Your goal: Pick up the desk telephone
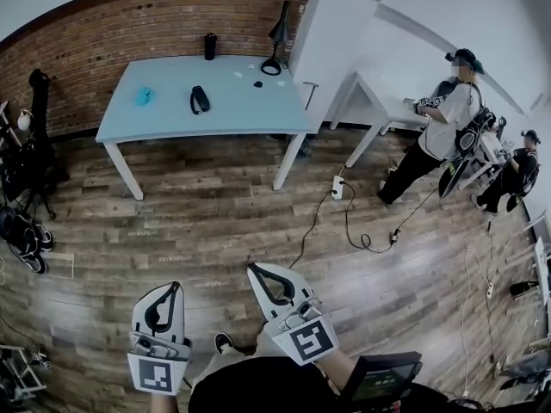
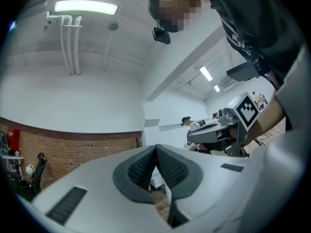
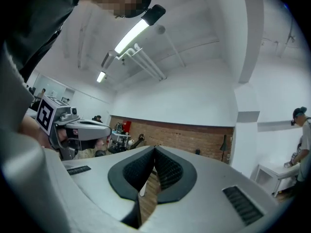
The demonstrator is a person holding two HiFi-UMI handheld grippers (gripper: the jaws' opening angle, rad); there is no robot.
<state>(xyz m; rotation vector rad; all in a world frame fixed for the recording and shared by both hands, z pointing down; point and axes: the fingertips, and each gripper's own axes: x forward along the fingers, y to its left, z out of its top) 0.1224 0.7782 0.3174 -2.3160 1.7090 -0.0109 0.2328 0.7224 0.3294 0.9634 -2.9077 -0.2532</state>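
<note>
Two closed, empty: left hand-held gripper (image 1: 176,287), right hand-held gripper (image 1: 254,268); desk telephone (image 1: 200,99) on table (image 1: 245,106).

A black lamp (image 1: 279,31) and bottle (image 1: 209,46) stand on a table (image 1: 232,101).

The black desk telephone (image 1: 199,99) lies flat on the pale blue table (image 1: 232,110), slightly left of its middle.

Too small to identify on the far table (image 1: 232,114): dark oblong item (image 1: 200,99), teal item (image 1: 144,96), dark speck (image 1: 257,83); cut off by the head view's lower edge: black device (image 1: 379,384); half hidden behind the wearer's leg: shoe (image 1: 224,342).
</note>
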